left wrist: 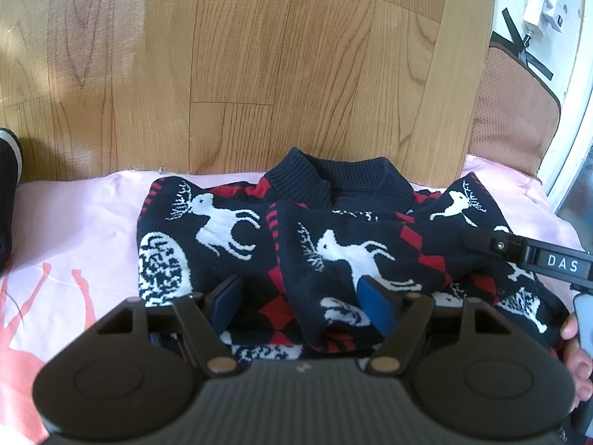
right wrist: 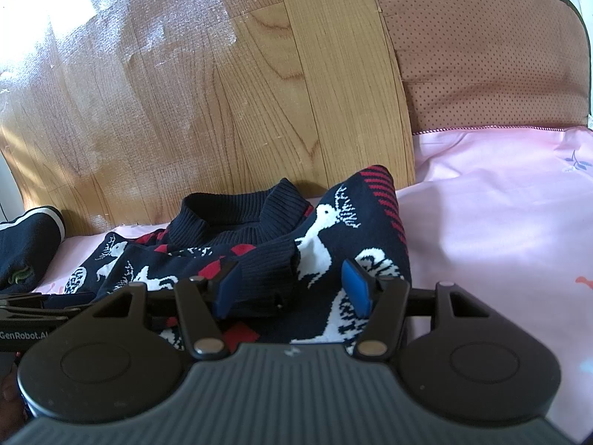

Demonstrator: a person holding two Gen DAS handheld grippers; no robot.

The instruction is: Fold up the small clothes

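A small navy knit sweater (left wrist: 333, 244) with white reindeer and red diamonds lies on a pink sheet (left wrist: 74, 230), ribbed collar toward the wooden floor, both sleeves folded across its front. My left gripper (left wrist: 302, 302) is open just above its lower middle, blue pads apart over a folded sleeve. My right gripper (right wrist: 291, 289) is open over the sweater (right wrist: 326, 244) at its right side, with a ribbed cuff (right wrist: 267, 278) lying between the pads. The right gripper's finger also shows in the left wrist view (left wrist: 526, 252) at the right.
A wooden floor (left wrist: 259, 55) lies beyond the sheet. A brown dotted cushion (right wrist: 481, 48) sits at the far right. Another dark garment (right wrist: 26, 244) lies at the left edge. A white power strip (left wrist: 545, 3) is by the wall.
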